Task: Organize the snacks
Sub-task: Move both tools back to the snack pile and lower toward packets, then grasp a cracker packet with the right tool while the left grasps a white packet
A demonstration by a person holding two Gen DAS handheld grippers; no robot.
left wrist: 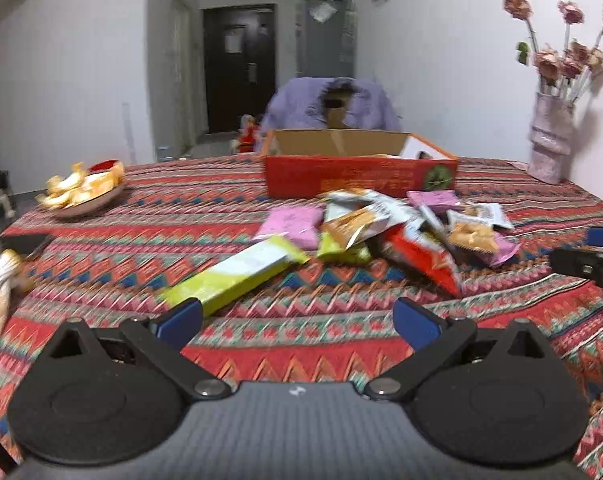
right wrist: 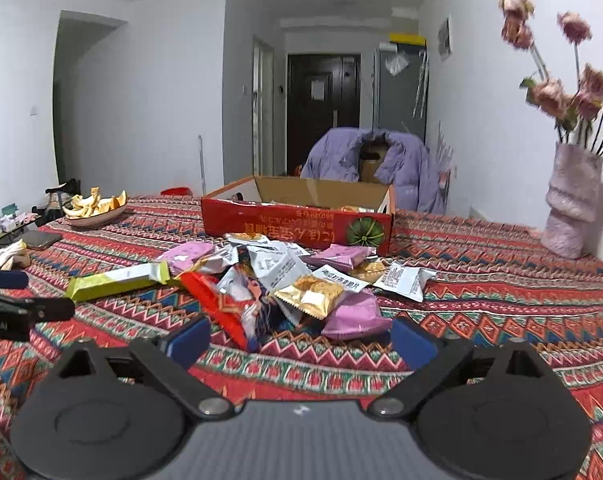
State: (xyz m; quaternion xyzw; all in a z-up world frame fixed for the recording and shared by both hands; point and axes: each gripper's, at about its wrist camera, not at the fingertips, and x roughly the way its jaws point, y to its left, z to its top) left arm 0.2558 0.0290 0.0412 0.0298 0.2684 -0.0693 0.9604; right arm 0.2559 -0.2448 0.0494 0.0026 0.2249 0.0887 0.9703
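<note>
The left gripper [left wrist: 297, 320] hovers above the patterned tablecloth [left wrist: 301, 344] with its blue-padded fingers spread wide and nothing between them. The right gripper [right wrist: 301, 340] is likewise spread wide and empty, its fingers flanking the near edge of the snack pile [right wrist: 293, 280].

The long yellow-green packet [left wrist: 237, 272] lies flat just beyond the left gripper's left finger, at the pile's left side. The pile itself holds a red packet [right wrist: 209, 300], a gold packet [right wrist: 313, 294], pink packets [right wrist: 355, 314] and white packets [right wrist: 401, 280], overlapping one another near the table's middle.

Directly beyond the pile stands the red cardboard box [right wrist: 297, 226], open at the top, with some packets visible inside. Far left sits a plate of fruit peels [right wrist: 95, 208]. Far right, against the wall, stands a pink vase [right wrist: 569, 204] of dried flowers. A purple jacket [right wrist: 381, 164] hangs over a chair beyond the box.
</note>
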